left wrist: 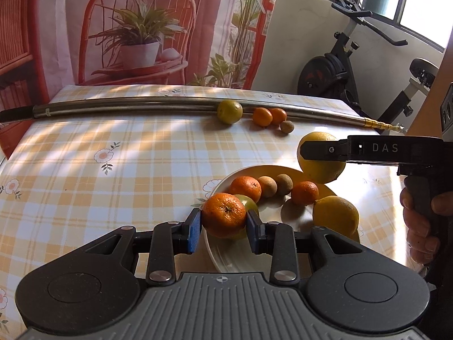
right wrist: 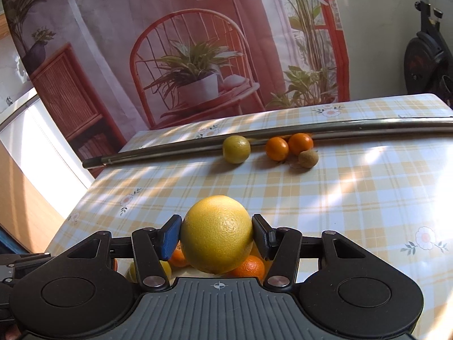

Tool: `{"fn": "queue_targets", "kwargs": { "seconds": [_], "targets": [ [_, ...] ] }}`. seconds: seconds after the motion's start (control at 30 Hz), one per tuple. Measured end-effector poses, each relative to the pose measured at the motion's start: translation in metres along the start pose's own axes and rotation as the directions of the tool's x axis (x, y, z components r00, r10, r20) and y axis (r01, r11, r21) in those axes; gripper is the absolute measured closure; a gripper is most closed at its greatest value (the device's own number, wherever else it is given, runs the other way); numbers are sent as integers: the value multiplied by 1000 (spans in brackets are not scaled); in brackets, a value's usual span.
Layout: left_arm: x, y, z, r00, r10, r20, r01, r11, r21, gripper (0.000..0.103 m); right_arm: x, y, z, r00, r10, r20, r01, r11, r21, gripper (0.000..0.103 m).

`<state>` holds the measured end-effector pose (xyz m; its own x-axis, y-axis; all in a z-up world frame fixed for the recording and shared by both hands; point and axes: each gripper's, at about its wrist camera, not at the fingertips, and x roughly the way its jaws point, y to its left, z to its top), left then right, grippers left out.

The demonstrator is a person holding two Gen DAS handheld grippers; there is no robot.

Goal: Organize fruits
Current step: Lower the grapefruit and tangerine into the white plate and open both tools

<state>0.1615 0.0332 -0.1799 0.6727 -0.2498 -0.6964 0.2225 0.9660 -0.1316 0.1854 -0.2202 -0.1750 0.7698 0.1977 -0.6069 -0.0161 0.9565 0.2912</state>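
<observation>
1. Landmark: white plate [left wrist: 226,257] on the checked tablecloth [left wrist: 85,170]. All places below are read from it, nearest first.

2. Left gripper [left wrist: 224,222], at the plate's near rim: blue pads closed narrow on a mandarin [left wrist: 223,218], held just above the rim. A greenish fruit [left wrist: 250,202] sits right behind it on the plate.

3. On the plate: two more mandarins [left wrist: 245,188] [left wrist: 304,192], two small brown fruits [left wrist: 266,186] [left wrist: 284,183] between them, and a lemon [left wrist: 335,215] at the right rim.

4. Right gripper [right wrist: 216,233], above the plate's far right side: fingers spread fairly wide and closed against a large yellow citrus [right wrist: 216,233]. It is clear of the plate; plate fruit shows beneath it in the right wrist view. A hand [left wrist: 419,221] works the handle.

5. Well beyond the plate, against a metal pole [left wrist: 127,106] lying across the table: a green-yellow citrus [left wrist: 229,112], two small oranges [left wrist: 262,116] [left wrist: 278,115] and one brown fruit [left wrist: 287,127], close together.

6. Judgement: either grouping could be the goal, so the direction of travel cannot be told from here. Two pieces are in transit, six rest on the plate, four lie by the pole. Roughly mid-task.

7. Left to do, as I read it: set down both held fruits, then move the remaining group across.
</observation>
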Motion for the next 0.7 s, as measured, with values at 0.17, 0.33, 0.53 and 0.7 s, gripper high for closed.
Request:
{"fn": "queue_targets", "kwargs": {
  "seconds": [0.17, 0.33, 0.53, 0.7],
  "targets": [
    [1, -12, -6, 999, -26, -28, 27, 998, 48, 68, -1, -1, -1, 1000, 4, 5, -4, 1000, -3, 53],
    [5, -18, -10, 998, -38, -54, 42, 996, 74, 68, -1, 5, -5, 1000, 22, 4, -22, 1000, -20, 53],
    [13, -18, -13, 994, -55, -96, 61, 996, 62, 68, 1, 8, -8, 999, 37, -13, -37, 999, -26, 53],
    [22, -17, -14, 990, -44, -130, 52, 997, 54, 68, 3, 8, -10, 999, 37, -24, -38, 999, -21, 53]
  ]
}}
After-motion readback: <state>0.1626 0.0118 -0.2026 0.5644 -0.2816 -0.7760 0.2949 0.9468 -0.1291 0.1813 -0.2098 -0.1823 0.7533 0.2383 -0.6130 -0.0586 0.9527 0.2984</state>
